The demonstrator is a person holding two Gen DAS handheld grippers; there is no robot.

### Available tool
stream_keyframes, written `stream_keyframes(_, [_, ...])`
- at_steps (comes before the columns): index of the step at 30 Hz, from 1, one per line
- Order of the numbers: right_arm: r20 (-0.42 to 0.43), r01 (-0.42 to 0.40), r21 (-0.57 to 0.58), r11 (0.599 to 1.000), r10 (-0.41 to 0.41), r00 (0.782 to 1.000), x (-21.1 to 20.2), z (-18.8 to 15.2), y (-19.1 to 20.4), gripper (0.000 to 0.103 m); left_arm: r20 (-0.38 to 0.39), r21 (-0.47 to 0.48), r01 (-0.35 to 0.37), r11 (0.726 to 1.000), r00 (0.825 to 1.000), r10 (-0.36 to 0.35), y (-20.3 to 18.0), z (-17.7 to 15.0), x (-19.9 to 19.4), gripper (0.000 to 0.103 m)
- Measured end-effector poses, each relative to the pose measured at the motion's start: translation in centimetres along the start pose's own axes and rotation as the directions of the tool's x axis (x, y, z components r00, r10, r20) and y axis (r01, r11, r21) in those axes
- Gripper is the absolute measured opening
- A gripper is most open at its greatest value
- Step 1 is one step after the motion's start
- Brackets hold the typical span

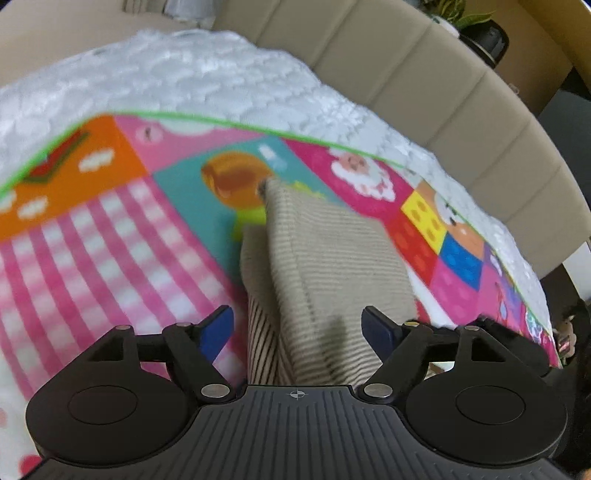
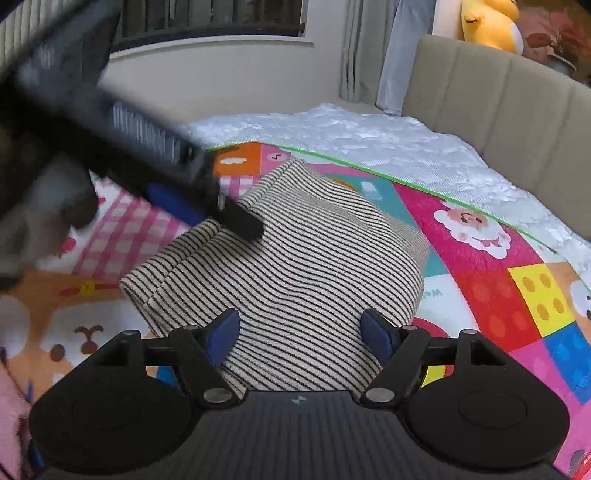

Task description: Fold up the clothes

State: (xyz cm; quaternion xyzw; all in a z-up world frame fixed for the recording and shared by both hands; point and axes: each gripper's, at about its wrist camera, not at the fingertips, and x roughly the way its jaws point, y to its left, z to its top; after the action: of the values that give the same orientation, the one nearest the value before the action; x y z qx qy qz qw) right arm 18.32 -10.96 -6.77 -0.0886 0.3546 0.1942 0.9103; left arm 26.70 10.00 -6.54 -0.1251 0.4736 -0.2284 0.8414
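A folded beige garment with thin black stripes (image 2: 295, 266) lies in a rounded bundle on a colourful cartoon play mat (image 2: 480, 280). My right gripper (image 2: 301, 338) hovers over its near edge, jaws open, blue pads either side of the cloth and not pressing it. In the left wrist view the same garment (image 1: 332, 266) shows its paler beige side, running away from my left gripper (image 1: 297, 330), which is open with the cloth lying loose between its pads. The left gripper also shows blurred at the upper left of the right wrist view, one of its black fingers (image 2: 242, 221) at the garment's far fold.
The mat covers a white quilted bedspread (image 2: 369, 133) on a bed. A beige padded headboard (image 2: 509, 110) runs along the right. A yellow plush toy (image 2: 487, 22) sits above it. A window and wall stand behind the bed.
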Motion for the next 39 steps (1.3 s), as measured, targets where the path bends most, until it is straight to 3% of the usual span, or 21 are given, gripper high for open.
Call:
stream_keyframes(6, [0.017,-0.059,0.211,0.976,0.057,0.998,-2.9,0.1,-4.8,0.083,-0.031,-0.006,0.008,1.000,0.999,-0.008,0.6,-0.6,1.4,0.087])
stream_keyframes(12, [0.038,-0.092,0.475,0.875,0.083,0.996,-1.6,-0.4,-9.9,0.085,-0.047,0.024,0.023,0.999,0.999,-0.022,-0.2,-1.1,2.4,0.088])
stream_keyframes(17, [-0.013,-0.117,0.566,0.816,0.151,0.988,1.3,-1.6,-10.6,0.085,-0.059,0.036,0.030,0.999,0.998,-0.028,-0.4,-1.2,3.1,0.088])
stream_keyframes(23, [-0.025,-0.142,0.572,0.808,0.191,0.981,2.7,-2.5,-9.6,0.086,-0.077,0.019,0.054,0.998,0.996,-0.053,-0.2,-1.2,3.8,0.091])
stream_keyframes(29, [-0.036,-0.148,0.539,0.829,0.199,0.979,3.1,-2.1,-8.8,0.086,-0.083,0.020,0.075,0.997,0.994,-0.073,-0.2,-1.2,4.1,0.090])
stream_keyframes(33, [-0.016,-0.173,0.504,0.846,0.210,0.978,2.7,-1.0,-8.1,0.068,-0.082,0.006,0.117,0.993,0.990,-0.116,-0.1,-1.3,4.0,0.079])
stream_keyframes(36, [0.068,-0.204,0.462,0.863,0.195,0.979,1.4,0.1,-8.5,0.065,-0.068,-0.020,0.174,0.985,0.982,-0.175,0.2,-1.4,3.6,0.075])
stream_keyframes(39, [0.013,-0.129,0.461,0.878,0.139,0.990,2.1,0.5,-9.3,0.064,-0.080,-0.075,0.245,0.967,0.965,-0.250,0.9,-1.5,3.7,0.071])
